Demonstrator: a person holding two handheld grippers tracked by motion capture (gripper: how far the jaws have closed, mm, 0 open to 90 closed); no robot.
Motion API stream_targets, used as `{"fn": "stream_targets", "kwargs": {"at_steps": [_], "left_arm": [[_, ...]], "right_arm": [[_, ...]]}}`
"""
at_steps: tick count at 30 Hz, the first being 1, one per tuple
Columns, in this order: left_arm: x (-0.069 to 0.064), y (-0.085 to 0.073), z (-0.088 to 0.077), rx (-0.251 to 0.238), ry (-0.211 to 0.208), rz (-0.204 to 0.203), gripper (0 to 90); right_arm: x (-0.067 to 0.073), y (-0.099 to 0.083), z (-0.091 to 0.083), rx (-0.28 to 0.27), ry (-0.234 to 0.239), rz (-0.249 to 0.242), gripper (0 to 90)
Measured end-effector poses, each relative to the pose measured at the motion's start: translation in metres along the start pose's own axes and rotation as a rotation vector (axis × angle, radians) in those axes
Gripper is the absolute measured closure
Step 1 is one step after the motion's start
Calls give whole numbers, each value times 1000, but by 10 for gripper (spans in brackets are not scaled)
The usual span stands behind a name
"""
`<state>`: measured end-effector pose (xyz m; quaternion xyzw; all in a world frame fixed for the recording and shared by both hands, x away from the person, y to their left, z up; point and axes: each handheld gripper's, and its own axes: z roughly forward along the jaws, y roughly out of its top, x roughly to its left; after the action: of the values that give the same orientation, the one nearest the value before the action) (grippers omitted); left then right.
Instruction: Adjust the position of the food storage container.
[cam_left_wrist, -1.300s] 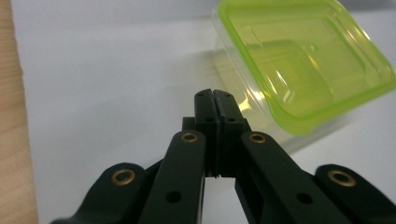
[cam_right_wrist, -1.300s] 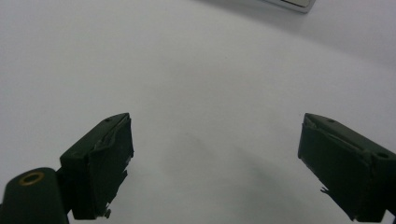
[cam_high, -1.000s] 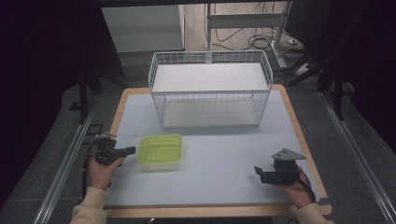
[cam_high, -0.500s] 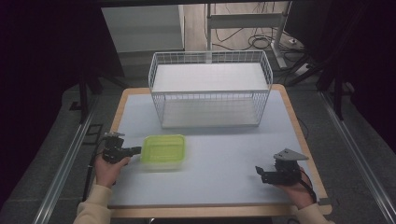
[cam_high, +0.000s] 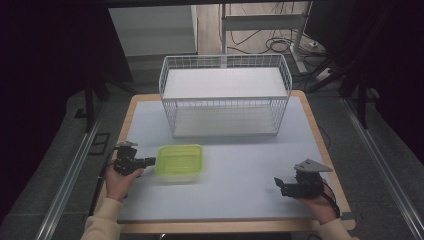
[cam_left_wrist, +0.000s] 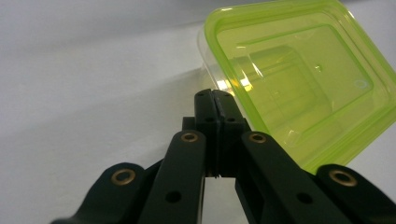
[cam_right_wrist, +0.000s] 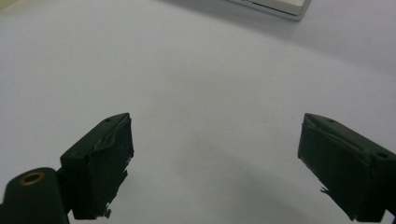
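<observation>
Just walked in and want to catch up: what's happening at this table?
A person holds a tool in each hand at a table. The left tool, jaws shut, has its tips at the near-left edge of a lime-green plastic container; whether it pinches the rim is unclear. The right tool waits open over bare tabletop. A white wire basket stands at the far side, nothing in it.

Left gripper (cam_left_wrist: 214, 93) jaws together, right gripper (cam_right_wrist: 215, 154) jaws apart.

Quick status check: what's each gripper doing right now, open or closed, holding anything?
Left gripper: closed, fingers pressed together at the edge of the green container; whether they pinch its rim cannot be told.
Right gripper: open, holding nothing, over the table.
</observation>
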<state>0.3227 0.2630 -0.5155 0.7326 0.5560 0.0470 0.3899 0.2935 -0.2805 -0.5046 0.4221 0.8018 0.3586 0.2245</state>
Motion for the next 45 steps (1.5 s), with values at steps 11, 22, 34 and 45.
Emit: {"fn": "stream_targets", "kwargs": {"at_steps": [11,22,34,45], "left_arm": [[-12,4,11,6,-33,-4,900],[-35,11,28,24,-48,32,900],[-60,22,47,23,-75,55,900],[-84,25,65,58,-111,89,900]], "right_arm": [[3,3,-2,-16,-5,-9,105],[6,4,-2,-3,-10,-26,105],[5,4,-3,-4,-16,-20,105],[7,4,-2,3,-10,-25,106]]}}
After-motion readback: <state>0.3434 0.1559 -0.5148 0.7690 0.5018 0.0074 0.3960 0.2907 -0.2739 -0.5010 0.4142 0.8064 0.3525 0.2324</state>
